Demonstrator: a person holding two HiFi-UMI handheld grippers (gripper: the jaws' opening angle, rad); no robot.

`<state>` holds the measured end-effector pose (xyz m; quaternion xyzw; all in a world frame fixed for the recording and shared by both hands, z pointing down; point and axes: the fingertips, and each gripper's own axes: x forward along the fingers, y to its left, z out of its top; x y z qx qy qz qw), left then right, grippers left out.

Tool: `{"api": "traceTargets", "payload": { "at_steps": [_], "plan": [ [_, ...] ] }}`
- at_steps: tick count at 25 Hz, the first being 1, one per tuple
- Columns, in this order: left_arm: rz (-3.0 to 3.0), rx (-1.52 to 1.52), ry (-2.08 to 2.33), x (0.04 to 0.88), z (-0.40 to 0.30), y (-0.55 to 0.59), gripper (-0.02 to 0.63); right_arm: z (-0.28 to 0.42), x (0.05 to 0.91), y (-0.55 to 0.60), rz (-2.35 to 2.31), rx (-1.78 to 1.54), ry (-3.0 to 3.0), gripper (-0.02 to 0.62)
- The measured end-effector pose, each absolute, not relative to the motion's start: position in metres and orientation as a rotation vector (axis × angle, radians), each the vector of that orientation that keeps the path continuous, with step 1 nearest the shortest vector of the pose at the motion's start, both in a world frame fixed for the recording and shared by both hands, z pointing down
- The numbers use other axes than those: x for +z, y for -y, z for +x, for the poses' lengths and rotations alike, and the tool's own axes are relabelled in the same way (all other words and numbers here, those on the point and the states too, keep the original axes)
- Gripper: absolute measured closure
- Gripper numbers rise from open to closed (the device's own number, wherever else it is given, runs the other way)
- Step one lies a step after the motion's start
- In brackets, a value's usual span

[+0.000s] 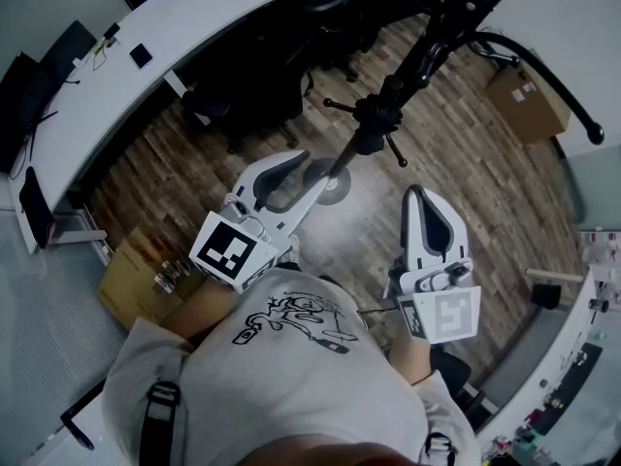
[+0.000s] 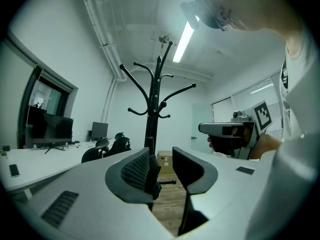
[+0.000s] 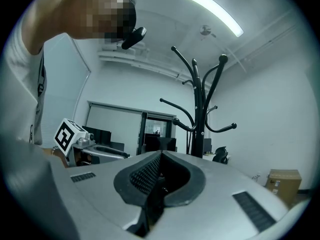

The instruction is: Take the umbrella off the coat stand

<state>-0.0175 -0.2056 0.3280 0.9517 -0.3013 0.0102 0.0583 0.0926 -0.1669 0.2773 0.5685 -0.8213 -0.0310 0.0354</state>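
Observation:
The black coat stand [image 1: 374,129] rises from its round base [image 1: 325,181] on the wood floor just ahead of me; its curved hooks [image 2: 160,91] look bare, and I make out no umbrella on them. My left gripper [image 1: 310,168] points level at the stand's lower pole, its jaws apart. A dark shape [image 2: 150,176] lies close by the left pad, and I cannot tell what it is. To the right of the stand my right gripper [image 1: 419,194] has its pads [image 3: 150,176] together with nothing between them. The stand [image 3: 199,119] shows beyond it.
A long white desk [image 1: 146,76] with monitors and black office chairs [image 1: 252,90] curves along the left. Cardboard boxes sit at the far right [image 1: 529,100] and near left [image 1: 136,275]. Another cluttered desk [image 1: 572,357] borders the right side.

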Motion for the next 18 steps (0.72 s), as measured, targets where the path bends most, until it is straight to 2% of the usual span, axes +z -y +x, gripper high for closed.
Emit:
{"api": "traceTargets", "payload": {
  "at_steps": [18],
  "plan": [
    [2.905, 0.074, 0.860, 0.352, 0.067, 0.276, 0.367, 0.136, 0.261, 0.244, 1.680, -0.145, 2.581, 0.544]
  ]
}}
